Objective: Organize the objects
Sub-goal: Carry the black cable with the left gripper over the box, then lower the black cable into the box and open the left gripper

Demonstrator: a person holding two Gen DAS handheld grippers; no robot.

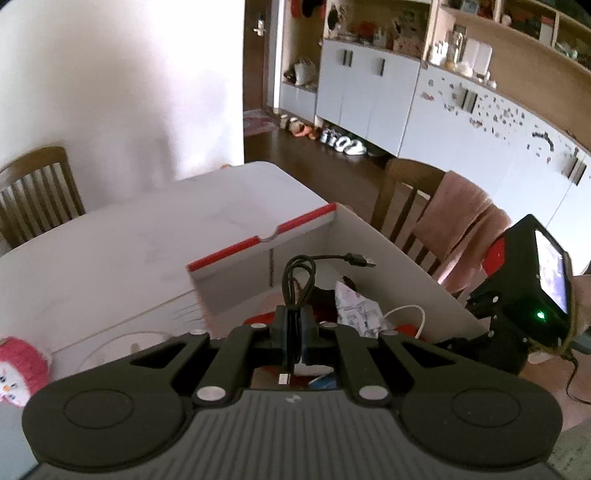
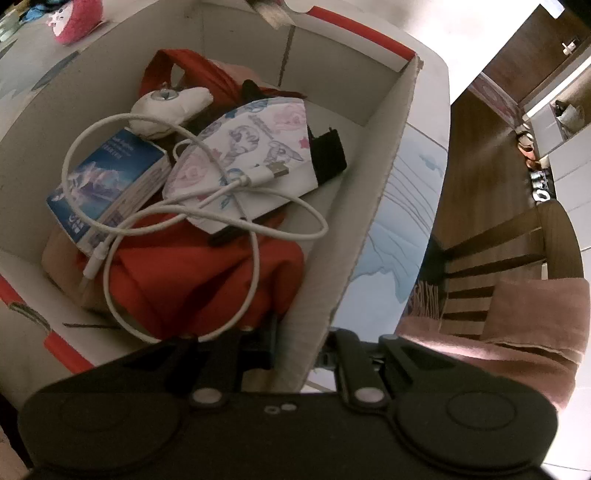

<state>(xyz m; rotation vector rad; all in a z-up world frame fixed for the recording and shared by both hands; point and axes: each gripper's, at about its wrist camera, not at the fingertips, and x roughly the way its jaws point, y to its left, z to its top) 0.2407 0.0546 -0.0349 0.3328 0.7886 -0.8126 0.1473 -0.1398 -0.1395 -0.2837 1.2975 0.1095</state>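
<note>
My left gripper [image 1: 293, 332] is shut on a coiled black USB cable [image 1: 301, 275] and holds it above the open cardboard box [image 1: 258, 242] with red-edged flaps. My right gripper [image 2: 295, 350] straddles the box's right wall [image 2: 369, 221], one finger inside and one outside, apparently shut on the wall. Inside the box lie a white cable [image 2: 207, 192], a patterned face mask [image 2: 251, 147], a blue booklet [image 2: 107, 177], a red cloth [image 2: 207, 280], a white plush piece [image 2: 170, 105] and a black item [image 2: 328, 155].
The box stands on a white table [image 1: 129, 240]. A pink plush toy [image 1: 20, 369] lies at the table's left, also in the right wrist view [image 2: 74, 18]. Wooden chairs stand at the left [image 1: 37, 192] and right, the right one draped with a pink towel [image 1: 465, 225].
</note>
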